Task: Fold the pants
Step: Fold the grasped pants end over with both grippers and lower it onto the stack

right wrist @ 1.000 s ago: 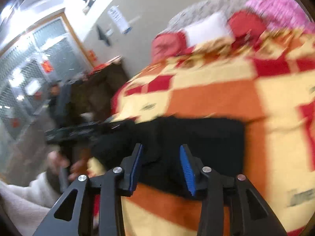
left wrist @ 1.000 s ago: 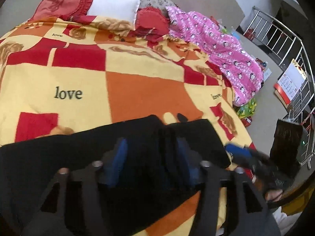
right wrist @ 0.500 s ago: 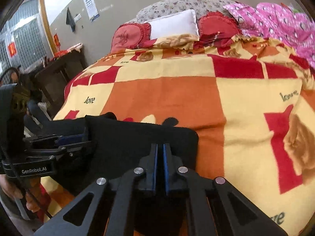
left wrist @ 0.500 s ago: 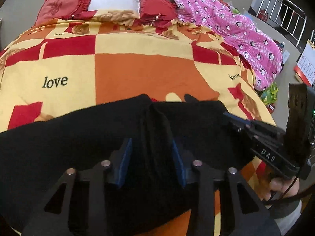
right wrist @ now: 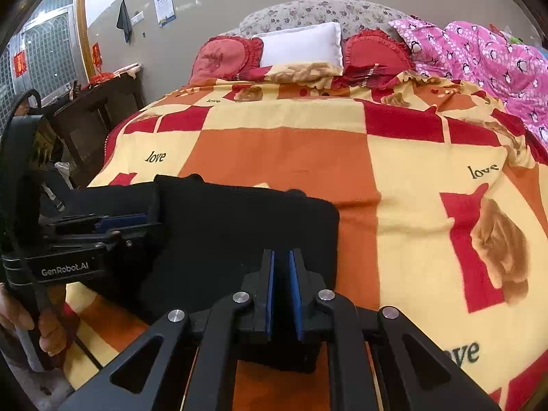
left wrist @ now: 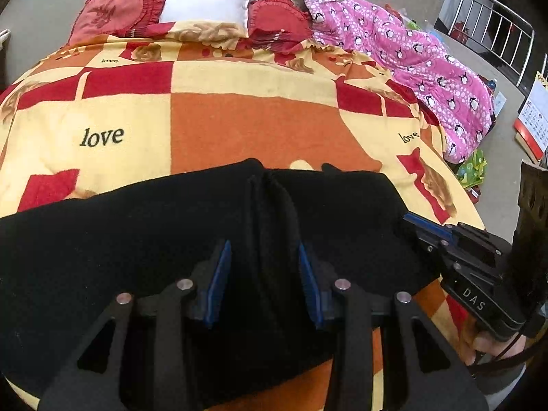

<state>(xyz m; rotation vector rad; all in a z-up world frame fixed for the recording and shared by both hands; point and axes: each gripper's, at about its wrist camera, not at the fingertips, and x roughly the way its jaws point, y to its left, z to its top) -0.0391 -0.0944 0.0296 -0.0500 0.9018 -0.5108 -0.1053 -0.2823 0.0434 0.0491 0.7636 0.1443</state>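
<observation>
I have the black pants (left wrist: 137,233) lying across the near edge of the checkered blanket (left wrist: 253,126), their long axis running side to side in front of me, from beyond my left gripper (left wrist: 263,281) over to my right gripper (right wrist: 282,294). Seen from the right wrist, the cloth ends in a rounded corner just beyond and to the right of that gripper's tips, with bare blanket past it, so the right gripper sits at the garment's end and the left one further in along its length.

My right gripper is pinched nearly closed on the near hem of the pants; black fabric fills the narrow slot between the blue pads (right wrist: 270,294), and I judge it is holding that edge. My left gripper stands apart, its pads on either side of a raised ridge of fabric that runs straight away from me. The pads do not look pressed into the ridge, so I take that gripper as not yet gripping.

The coming move, as I read it, turns on that side-to-side axis: with the right end held, the fold would carry it across toward the left, over the stretch of pants that lies beyond the left gripper. The left gripper is nearer the middle and better placed to pin or lift the fold line.

The pillows (left wrist: 205,3) and the pink quilt (left wrist: 428,65) lie at the far side of the blanket, well apart from the pants.
</observation>
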